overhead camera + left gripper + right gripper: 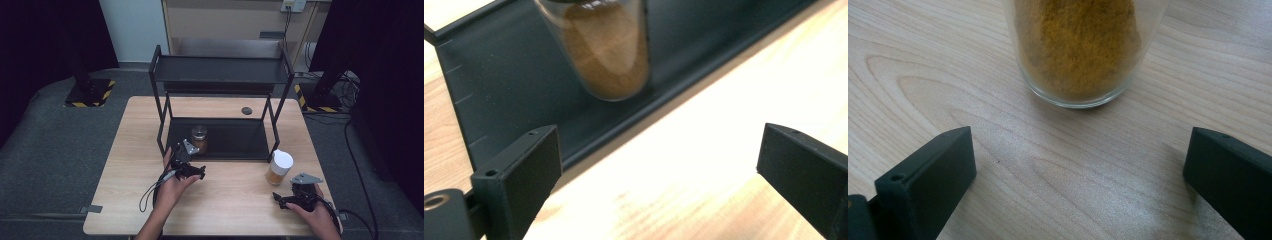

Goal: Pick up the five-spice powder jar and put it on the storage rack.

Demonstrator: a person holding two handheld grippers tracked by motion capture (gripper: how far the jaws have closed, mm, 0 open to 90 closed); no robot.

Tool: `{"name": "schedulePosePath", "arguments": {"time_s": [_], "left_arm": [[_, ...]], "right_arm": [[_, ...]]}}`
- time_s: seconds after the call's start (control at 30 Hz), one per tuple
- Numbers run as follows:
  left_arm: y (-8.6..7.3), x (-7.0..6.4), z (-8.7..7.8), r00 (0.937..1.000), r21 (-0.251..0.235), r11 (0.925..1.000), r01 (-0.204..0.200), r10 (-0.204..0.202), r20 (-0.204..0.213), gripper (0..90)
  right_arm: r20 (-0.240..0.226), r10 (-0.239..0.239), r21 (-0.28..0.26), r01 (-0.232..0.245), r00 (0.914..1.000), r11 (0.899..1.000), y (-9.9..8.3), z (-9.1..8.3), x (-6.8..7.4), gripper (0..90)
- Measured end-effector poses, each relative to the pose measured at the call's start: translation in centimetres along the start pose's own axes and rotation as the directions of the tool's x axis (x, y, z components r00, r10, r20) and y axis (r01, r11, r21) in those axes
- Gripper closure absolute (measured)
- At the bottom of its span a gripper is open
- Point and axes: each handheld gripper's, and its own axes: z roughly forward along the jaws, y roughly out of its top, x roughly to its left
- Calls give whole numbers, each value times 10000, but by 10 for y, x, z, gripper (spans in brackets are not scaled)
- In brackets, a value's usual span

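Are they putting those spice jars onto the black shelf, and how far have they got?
It looks that way. The metal-lidded glass jar of brown powder already stands on the black metal rack's bottom shelf. Neither the left gripper nor the right gripper holds anything. The white-lidded glass jar of orange powder waits on the wooden table.

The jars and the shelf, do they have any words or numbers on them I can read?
No readable text anywhere.
Jar with the white lid: no label shows, just yellow-orange powder.
Jar with the metal lid on the black shelf rack: no label shows, brown powder.
Wall socket: too small to tell any marking.
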Motion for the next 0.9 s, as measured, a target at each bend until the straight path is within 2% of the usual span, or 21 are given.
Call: {"name": "schedulePosePath", "arguments": {"time_s": [0.3,0.5,0.77,0.9], "left_arm": [[-16,-8,-16,9996,10,9998,-174,174,212,33],[-26,-8,-24,9997,81,9998,-180,179,170,33],[-41,1,-34,9999,48,9999,166,-166,40,33],[-50,12,-38,9981,34,9982,597,-596,-144,33]], "right_arm": [[30,12,-11,-12,10000,10000,0,0,1,15],[47,18,-15,-18,10000,10000,-1,0,1,15],[69,30,-7,-30,10000,10000,-1,-1,2,15],[70,32,-8,-32,10000,10000,-1,-1,2,15]]}}
